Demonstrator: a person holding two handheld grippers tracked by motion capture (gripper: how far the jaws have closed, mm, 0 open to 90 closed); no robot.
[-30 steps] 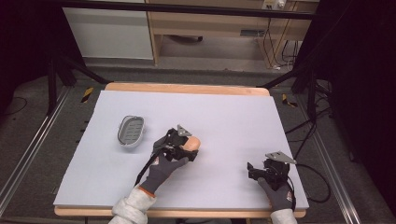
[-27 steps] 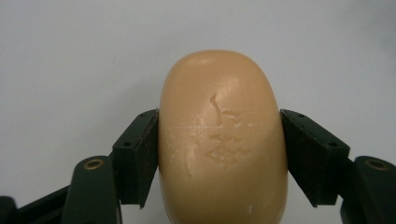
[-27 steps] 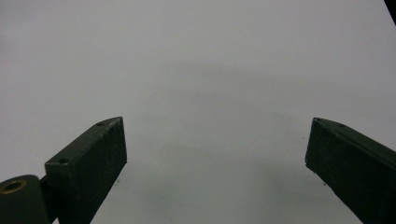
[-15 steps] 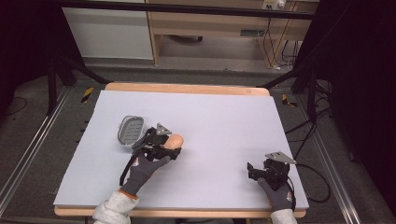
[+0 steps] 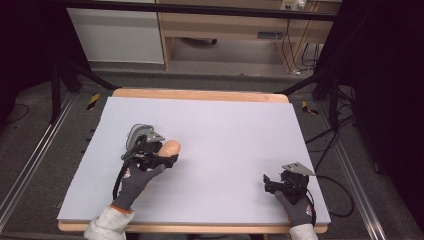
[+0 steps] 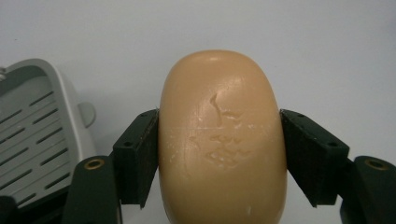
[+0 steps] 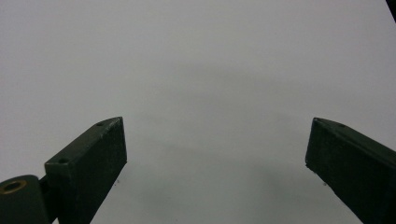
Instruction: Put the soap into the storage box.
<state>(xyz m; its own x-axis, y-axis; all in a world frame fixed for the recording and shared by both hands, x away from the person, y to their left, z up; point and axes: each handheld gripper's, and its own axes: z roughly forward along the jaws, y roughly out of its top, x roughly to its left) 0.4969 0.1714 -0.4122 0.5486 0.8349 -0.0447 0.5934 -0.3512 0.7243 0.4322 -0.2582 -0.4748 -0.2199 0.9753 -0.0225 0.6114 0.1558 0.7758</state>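
Pale lavender-grey covering spreads over the wooden-rimmed surface (image 5: 225, 125), with dark floor and a cabinet beyond its far edge. From the high view, the left gripper (image 5: 162, 152) sits toward the left edge, roughly midway between near and far, carrying a tan soap bar (image 5: 171, 148); a grey soap dish (image 5: 136, 134) lies just behind it, partly hidden. The right gripper (image 5: 267, 182) rests near the near right corner, well apart from both.

Left gripper view: the black jaws pinch the soap bar (image 6: 222, 140) on its two sides, its scuffed face upward. The slotted soap dish (image 6: 35, 135) lies just beside it at the left.

Right gripper view: the jaws stand spread wide over the bare surface (image 7: 210, 70), nothing between them.
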